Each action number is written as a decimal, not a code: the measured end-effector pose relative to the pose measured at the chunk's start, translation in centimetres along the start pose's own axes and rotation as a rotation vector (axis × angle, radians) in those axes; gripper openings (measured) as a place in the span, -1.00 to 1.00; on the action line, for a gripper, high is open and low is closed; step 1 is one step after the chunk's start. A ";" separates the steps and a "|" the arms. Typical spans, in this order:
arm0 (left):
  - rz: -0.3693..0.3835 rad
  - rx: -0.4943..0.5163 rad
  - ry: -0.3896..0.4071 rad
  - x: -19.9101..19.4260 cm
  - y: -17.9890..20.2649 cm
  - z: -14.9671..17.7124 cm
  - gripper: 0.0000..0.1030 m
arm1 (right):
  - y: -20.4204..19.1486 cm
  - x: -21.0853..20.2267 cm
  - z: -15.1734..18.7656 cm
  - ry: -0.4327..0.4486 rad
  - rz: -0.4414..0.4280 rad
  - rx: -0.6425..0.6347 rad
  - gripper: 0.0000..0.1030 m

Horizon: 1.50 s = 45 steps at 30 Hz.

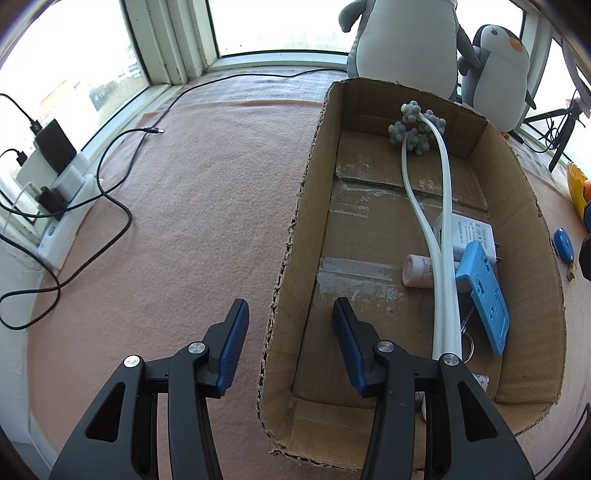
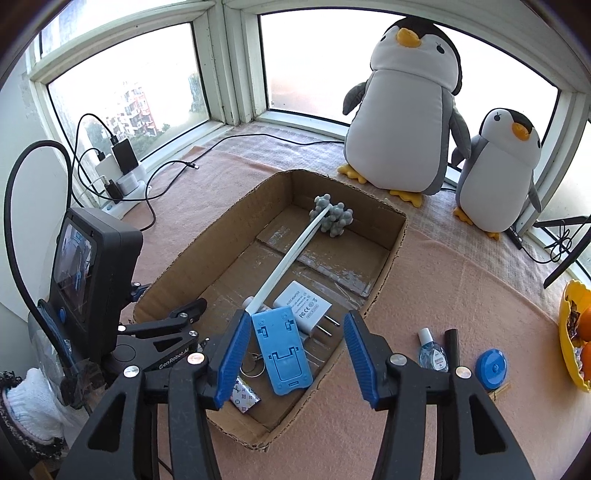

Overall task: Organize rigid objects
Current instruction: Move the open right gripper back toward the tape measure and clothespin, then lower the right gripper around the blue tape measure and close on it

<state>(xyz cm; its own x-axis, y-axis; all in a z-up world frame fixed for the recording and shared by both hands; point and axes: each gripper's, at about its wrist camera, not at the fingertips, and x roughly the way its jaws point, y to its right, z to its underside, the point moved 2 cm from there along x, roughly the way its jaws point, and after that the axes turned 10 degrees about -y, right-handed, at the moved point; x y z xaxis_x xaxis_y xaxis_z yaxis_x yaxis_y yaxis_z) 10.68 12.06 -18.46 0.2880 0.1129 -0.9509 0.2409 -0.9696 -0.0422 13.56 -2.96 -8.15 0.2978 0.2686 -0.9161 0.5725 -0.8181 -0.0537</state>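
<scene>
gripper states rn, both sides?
Left gripper: open, holding nothing, straddling the cardboard box wall.
Right gripper: open, holding nothing, above the blue phone stand.

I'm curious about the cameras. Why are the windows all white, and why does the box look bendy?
Left wrist view: the window is blown out by daylight, so nothing outside shows. Right wrist view: one pane is dimmer and shows buildings. Both views: the fisheye lens curves the straight edges of the cardboard box and darkens the corners; the objects look sharp.
</scene>
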 end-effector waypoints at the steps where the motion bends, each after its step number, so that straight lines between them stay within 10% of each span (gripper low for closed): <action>1: 0.000 0.000 0.000 0.0 0.0 0.0 -0.09 | 0.3 -0.1 0.1 -0.001 0.000 0.008 -0.06; 45: -0.003 0.003 0.000 0.0 0.0 0.0 -0.09 | 22.2 0.3 9.0 -0.116 0.104 0.392 -0.06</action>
<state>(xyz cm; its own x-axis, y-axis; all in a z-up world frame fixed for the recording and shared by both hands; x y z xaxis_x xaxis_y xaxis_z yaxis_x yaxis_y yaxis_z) 10.68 12.03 -18.47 0.2871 0.1156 -0.9509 0.2393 -0.9699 -0.0457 19.46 -25.59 -13.24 0.2375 0.1335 -0.9622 0.2034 -0.9754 -0.0851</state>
